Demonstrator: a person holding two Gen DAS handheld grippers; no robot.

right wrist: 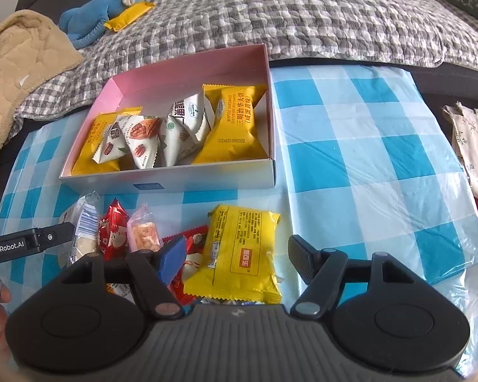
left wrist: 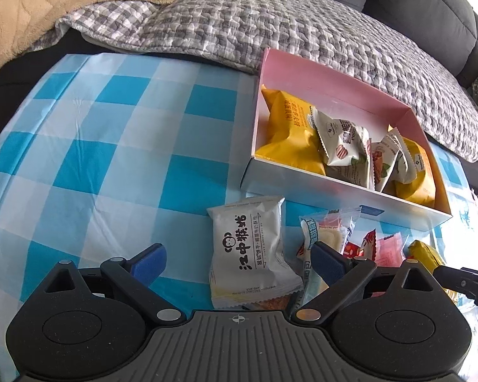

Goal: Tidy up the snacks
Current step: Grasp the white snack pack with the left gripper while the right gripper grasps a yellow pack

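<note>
Box (right wrist: pixel 207 178): your pink-lined box at the surface's far edge holds yellow packets (right wrist: pixel 235 124) and nut sachets (right wrist: pixel 143 140).
Left tool (left wrist: pixel 239 259): wide, astride white packet (left wrist: pixel 248 248).
Right tool (right wrist: pixel 239 259): half-open around yellow snack (right wrist: pixel 239 251), pads not touching.

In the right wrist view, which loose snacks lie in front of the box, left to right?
Clear-wrapped white snack → red packet → clear packet with pink pieces → yellow packet, which lies between the fingers of the right claw.
</note>
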